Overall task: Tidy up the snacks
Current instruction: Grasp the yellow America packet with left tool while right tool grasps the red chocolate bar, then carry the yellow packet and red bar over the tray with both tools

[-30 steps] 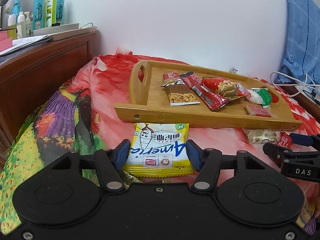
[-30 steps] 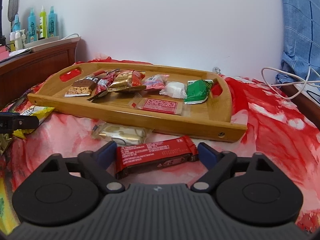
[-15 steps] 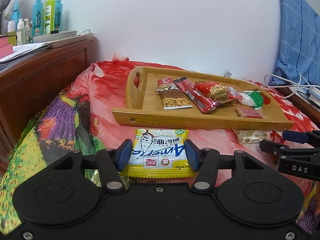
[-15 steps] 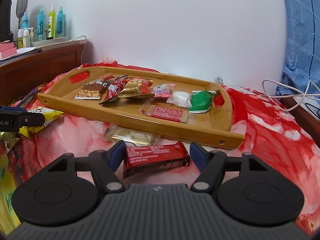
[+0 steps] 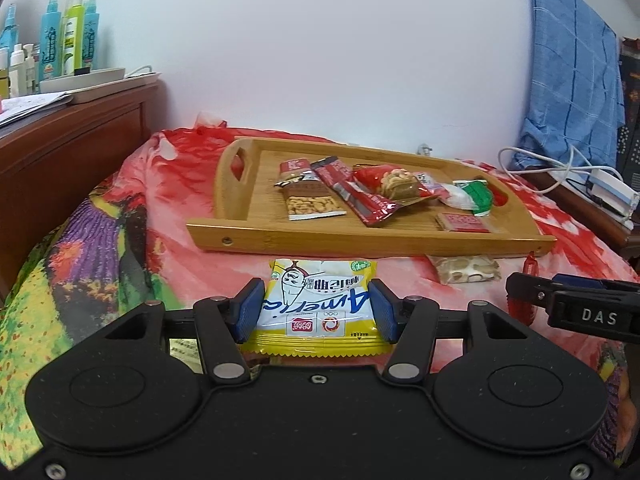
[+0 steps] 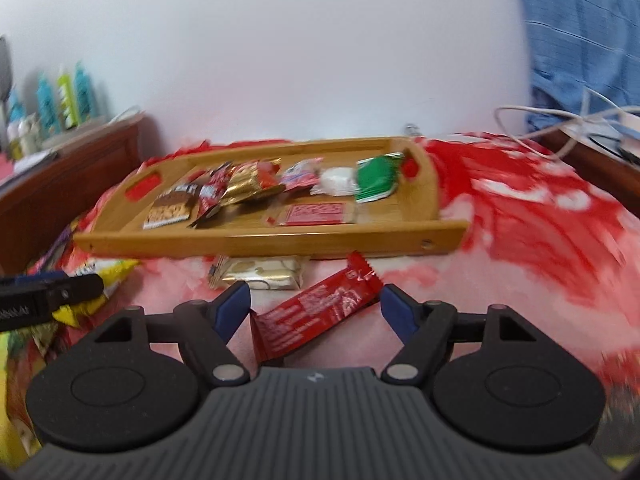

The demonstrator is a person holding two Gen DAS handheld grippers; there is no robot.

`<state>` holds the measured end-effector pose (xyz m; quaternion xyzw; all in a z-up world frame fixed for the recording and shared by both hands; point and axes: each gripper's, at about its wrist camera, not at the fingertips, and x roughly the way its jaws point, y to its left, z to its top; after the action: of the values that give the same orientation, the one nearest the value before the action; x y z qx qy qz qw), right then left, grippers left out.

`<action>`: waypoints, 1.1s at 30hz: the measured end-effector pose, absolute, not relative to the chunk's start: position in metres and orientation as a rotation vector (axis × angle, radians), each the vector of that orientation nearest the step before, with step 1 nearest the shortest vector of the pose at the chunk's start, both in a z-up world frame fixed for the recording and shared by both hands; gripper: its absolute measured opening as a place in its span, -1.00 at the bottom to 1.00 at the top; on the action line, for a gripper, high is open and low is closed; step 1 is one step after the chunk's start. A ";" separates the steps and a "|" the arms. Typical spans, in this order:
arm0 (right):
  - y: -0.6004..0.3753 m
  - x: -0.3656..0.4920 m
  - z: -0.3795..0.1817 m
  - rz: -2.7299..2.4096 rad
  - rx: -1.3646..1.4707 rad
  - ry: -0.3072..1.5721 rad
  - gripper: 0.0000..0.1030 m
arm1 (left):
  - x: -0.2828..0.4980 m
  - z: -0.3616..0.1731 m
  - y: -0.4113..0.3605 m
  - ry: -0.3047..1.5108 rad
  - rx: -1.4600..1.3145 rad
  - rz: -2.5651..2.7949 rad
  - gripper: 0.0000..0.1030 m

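My left gripper (image 5: 316, 309) is shut on a yellow snack packet (image 5: 320, 300); both blue pads press its sides, just in front of the wooden tray (image 5: 360, 241). The tray holds several snacks. My right gripper (image 6: 315, 307) has its jaws opening around a red chocolate bar (image 6: 320, 306). The bar lies slanted between the pads, and neither pad presses on it. This view is blurred. A pale nougat packet (image 6: 260, 274) lies on the bedspread between the red bar and the tray (image 6: 260, 241). The nougat packet (image 5: 466, 270) also shows in the left wrist view.
A dark wooden cabinet (image 5: 68, 148) with spray bottles (image 5: 68, 40) stands at the left. White cables and a power strip (image 5: 600, 188) lie at the right under a blue cloth (image 5: 572, 92). A white wall closes the back. The floral bedspread (image 5: 100, 260) slopes down at the left.
The right jaws narrowed on the red bar, then widened again, and the bar now lies slanted. The right view has rolled and blurred. The left pads drew in slightly on the yellow packet.
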<state>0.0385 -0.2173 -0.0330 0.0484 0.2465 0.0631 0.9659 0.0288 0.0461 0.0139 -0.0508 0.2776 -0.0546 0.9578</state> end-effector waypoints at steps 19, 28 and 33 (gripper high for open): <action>-0.208 0.065 -0.029 -0.074 0.356 0.608 -0.09 | 0.026 0.016 0.042 0.542 -0.088 -0.131 0.05; -0.198 0.074 -0.030 -0.053 0.246 0.614 -0.25 | 0.033 0.005 0.036 0.629 -0.059 -0.125 0.09; -0.194 0.059 -0.032 0.013 0.143 0.606 -0.34 | 0.036 0.003 0.036 0.646 -0.081 -0.133 0.26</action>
<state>0.0593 -0.1942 -0.0324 0.0704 0.2979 0.0064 0.9520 0.0356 0.0363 0.0028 -0.0399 0.3170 -0.0653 0.9453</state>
